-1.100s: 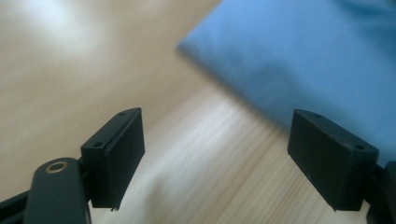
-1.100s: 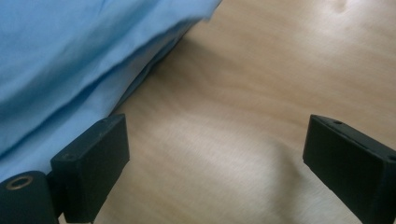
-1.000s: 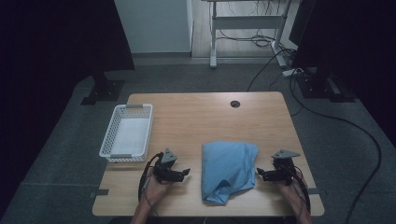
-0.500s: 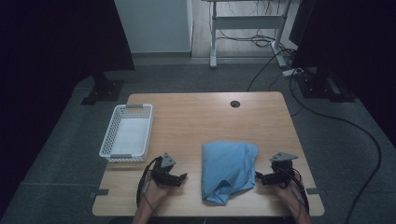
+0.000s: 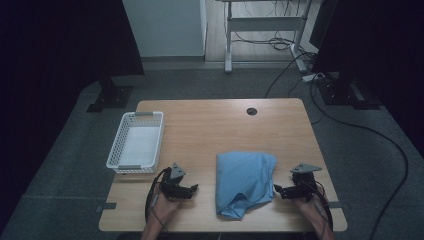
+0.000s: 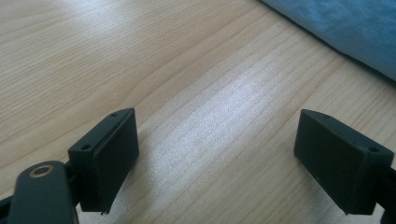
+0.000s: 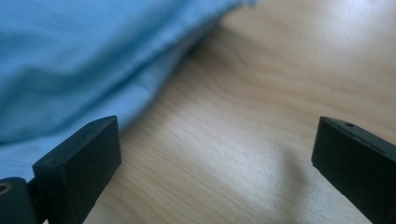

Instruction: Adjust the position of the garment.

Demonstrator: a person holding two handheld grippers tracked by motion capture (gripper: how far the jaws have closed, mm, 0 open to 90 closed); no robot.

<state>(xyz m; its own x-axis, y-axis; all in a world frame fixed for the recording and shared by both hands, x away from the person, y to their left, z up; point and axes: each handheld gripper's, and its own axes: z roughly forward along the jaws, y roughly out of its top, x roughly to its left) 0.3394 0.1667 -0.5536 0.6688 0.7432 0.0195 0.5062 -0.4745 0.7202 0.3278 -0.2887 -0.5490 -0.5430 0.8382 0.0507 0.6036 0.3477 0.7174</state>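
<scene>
A light blue cloth [image 5: 245,180] lies folded and rumpled on the wooden table [image 5: 225,130], near its front edge. My left gripper [image 5: 194,189] rests low over the wood to the left of the cloth, pointing at it, a short gap away. Its jaws stand open [image 6: 217,140] over bare wood, with the cloth's edge [image 6: 345,28] farther ahead. My right gripper [image 5: 276,189] points at the cloth's right side from close by. Its jaws have just been opening and stand wide [image 7: 215,149] with nothing between them, the cloth's edge [image 7: 84,60] just beyond the left jaw.
A white mesh basket [image 5: 116,150] stands at the table's left side, behind my left gripper. A round cable hole [image 5: 251,111] sits near the far edge. Cables trail over the floor to the right of the table.
My right gripper has shifted slightly toward the near edge. The left gripper and the cloth lie where they were.
</scene>
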